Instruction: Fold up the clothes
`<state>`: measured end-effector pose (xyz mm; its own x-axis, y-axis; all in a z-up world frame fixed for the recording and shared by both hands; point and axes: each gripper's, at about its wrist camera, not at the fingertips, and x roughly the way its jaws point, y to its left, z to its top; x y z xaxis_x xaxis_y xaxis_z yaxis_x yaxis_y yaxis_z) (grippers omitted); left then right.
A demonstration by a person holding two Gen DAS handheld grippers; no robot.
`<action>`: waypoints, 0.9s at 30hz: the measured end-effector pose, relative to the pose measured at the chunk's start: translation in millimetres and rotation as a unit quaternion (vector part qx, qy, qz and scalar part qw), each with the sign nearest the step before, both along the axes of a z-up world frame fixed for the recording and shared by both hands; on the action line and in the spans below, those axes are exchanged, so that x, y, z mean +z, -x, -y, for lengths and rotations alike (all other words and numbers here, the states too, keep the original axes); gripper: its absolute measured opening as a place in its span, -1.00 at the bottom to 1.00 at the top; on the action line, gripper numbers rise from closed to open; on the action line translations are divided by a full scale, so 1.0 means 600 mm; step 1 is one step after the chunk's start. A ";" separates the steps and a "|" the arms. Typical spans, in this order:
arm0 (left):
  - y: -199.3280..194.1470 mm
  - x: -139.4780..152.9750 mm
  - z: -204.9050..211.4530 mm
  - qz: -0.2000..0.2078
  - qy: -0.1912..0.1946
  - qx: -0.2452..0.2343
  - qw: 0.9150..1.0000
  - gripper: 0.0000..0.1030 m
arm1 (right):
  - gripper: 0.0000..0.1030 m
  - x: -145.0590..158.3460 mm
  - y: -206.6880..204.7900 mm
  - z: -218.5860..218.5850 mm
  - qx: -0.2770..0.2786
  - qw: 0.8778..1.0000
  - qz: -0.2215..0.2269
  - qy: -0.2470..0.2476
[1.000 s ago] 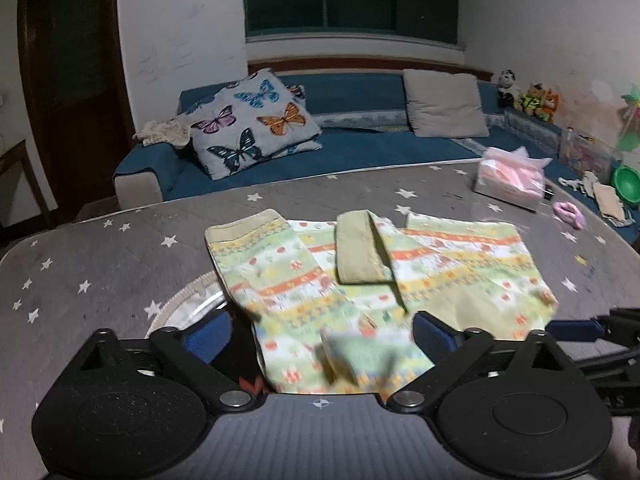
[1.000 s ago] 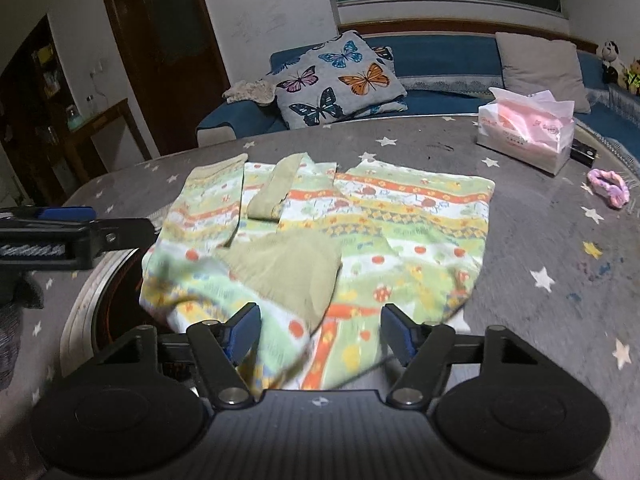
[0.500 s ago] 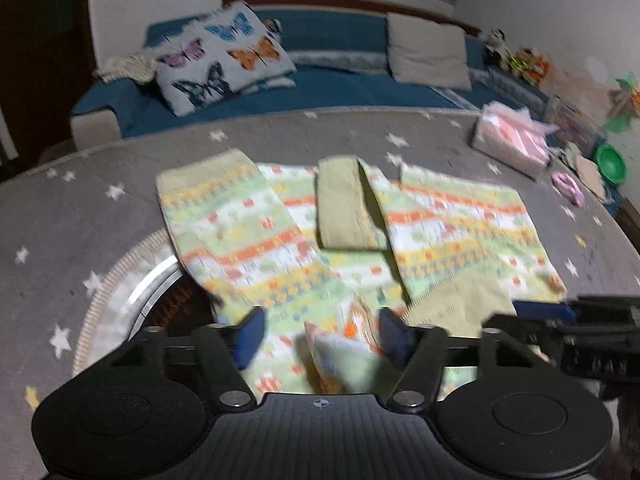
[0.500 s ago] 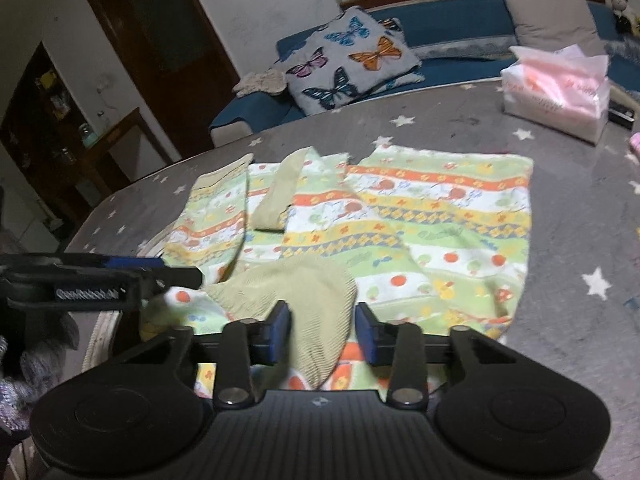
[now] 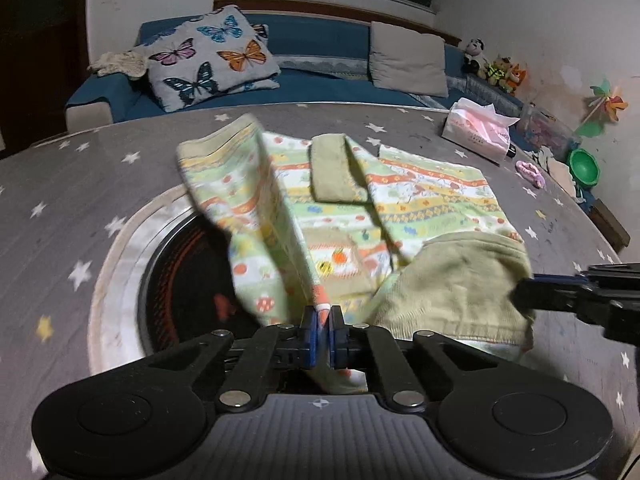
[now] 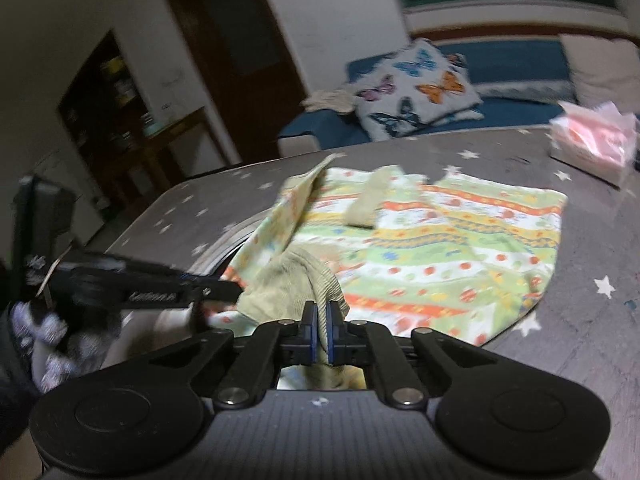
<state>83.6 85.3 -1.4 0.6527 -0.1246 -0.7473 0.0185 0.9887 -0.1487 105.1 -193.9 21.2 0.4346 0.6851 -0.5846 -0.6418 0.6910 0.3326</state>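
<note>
A child's green, yellow and orange patterned garment with olive ribbed trim lies on the grey star-print table. My left gripper is shut on its near patterned edge and lifts that part off the table. My right gripper is shut on the olive ribbed band at the near edge. The garment also shows in the right wrist view. The right gripper shows from the side in the left wrist view; the left gripper shows from the side in the right wrist view.
A round recessed burner ring sits in the table under the garment's near left part. A pink tissue pack and a pink hair tie lie at the far right. A blue sofa with a butterfly cushion stands behind.
Both grippers have closed on the garment's near edge. The left one has raised the patterned sleeve side, so the fabric now stands up in a ridge.
</note>
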 end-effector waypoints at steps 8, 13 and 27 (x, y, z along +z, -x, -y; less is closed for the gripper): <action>0.063 -0.020 -0.026 -0.020 -0.007 0.010 1.000 -0.88 | -0.76 0.009 0.075 -0.022 0.093 0.995 0.010 0.033; 0.058 -0.006 -0.033 -0.008 -0.010 0.010 1.000 -0.80 | -0.62 0.022 0.036 -0.019 0.067 0.996 0.026 0.050; -0.047 0.030 -0.030 0.040 -0.068 0.001 0.997 -0.11 | -0.20 0.044 -0.132 -0.058 0.011 0.997 0.045 0.067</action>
<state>112.0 103.4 16.5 0.7107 -0.0254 -0.7030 0.0238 0.9996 -0.0120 184.6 -159.4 47.7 0.4752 0.6127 -0.6315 -0.6800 0.7112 0.1784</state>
